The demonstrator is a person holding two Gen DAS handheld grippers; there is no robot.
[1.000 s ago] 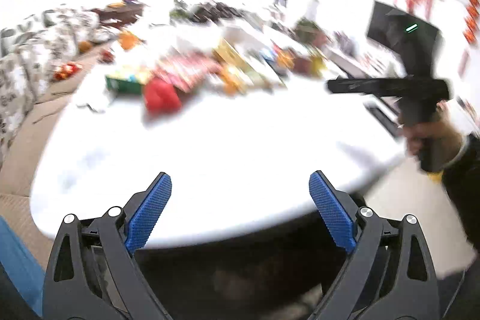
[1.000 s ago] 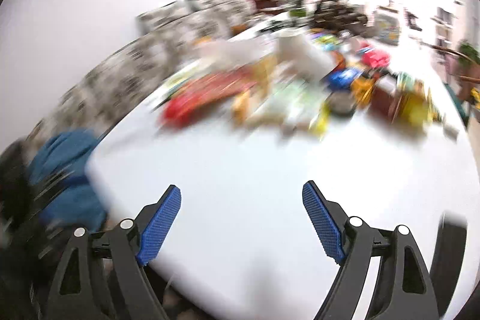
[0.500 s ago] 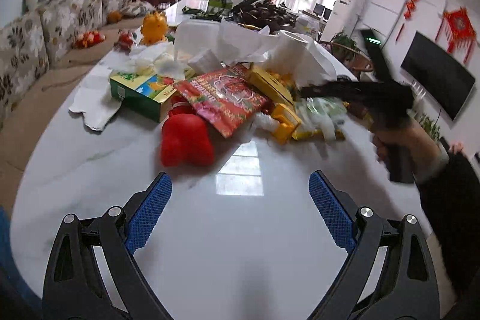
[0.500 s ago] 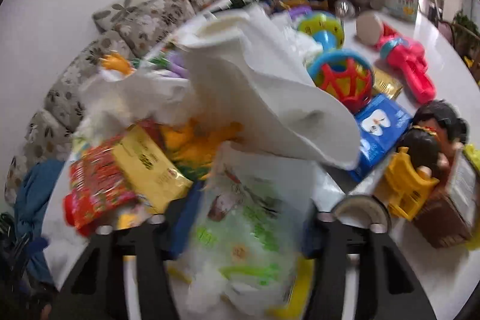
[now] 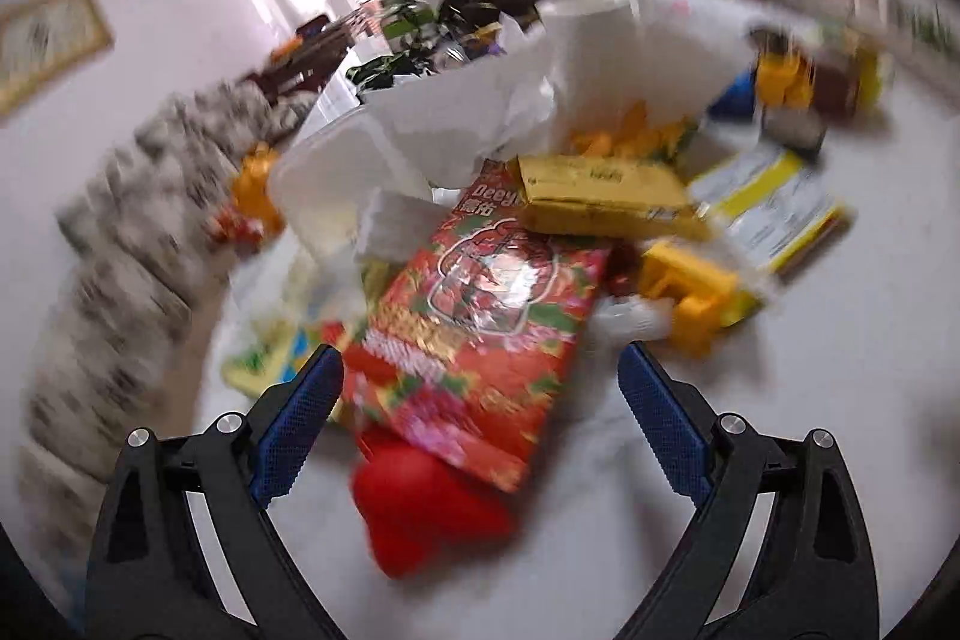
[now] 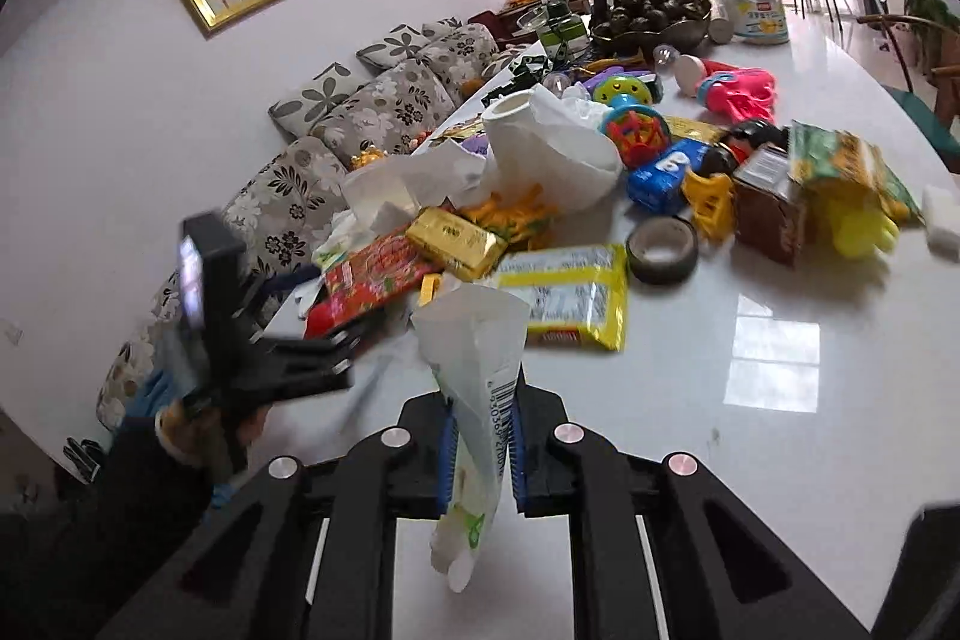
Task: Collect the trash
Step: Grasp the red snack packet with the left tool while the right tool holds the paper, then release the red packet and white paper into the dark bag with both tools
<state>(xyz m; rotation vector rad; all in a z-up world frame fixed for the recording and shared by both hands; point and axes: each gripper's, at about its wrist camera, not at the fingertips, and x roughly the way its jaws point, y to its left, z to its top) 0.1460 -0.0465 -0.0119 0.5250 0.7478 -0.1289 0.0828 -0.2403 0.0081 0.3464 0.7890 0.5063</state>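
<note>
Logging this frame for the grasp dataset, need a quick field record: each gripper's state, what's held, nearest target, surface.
right gripper: shut on white plastic wrapper, lifted off the table
left gripper: open, nothing between the fingers
left target (likely): red snack bag, lying on a red toy, just ahead of the fingers
surface: white glossy table
nearby litter: yellow snack packet, gold pack, crumpled tissue
non-trash: tape roll
image quality: left wrist view motion-blurred
</note>
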